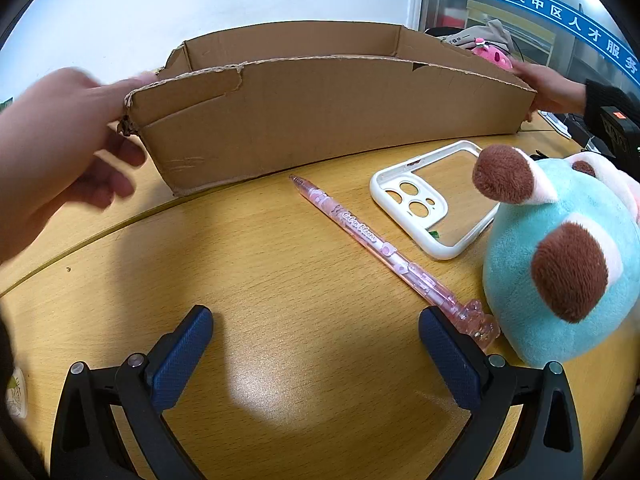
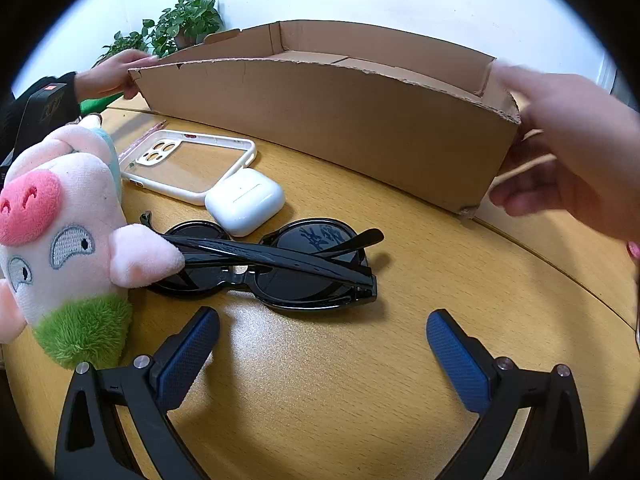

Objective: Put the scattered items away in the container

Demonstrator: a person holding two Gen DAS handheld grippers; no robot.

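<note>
A shallow cardboard box (image 1: 328, 112) stands at the back of the wooden table, also in the right wrist view (image 2: 320, 120), with bare hands (image 1: 68, 136) at both its ends. A pink pen (image 1: 372, 240), a white phone case (image 1: 436, 200) and a plush toy (image 1: 568, 256) lie before my open, empty left gripper (image 1: 316, 332). My open, empty right gripper (image 2: 324, 332) sits just short of black sunglasses (image 2: 276, 264). A white earbud case (image 2: 245, 202), the phone case (image 2: 188, 164) and the plush pig (image 2: 68, 236) lie beyond and to the left.
A potted plant (image 2: 180, 24) stands behind the box on the left. A black device (image 1: 616, 128) with a red light sits at the table's right side. A seam in the tabletop (image 1: 120, 224) runs in front of the box.
</note>
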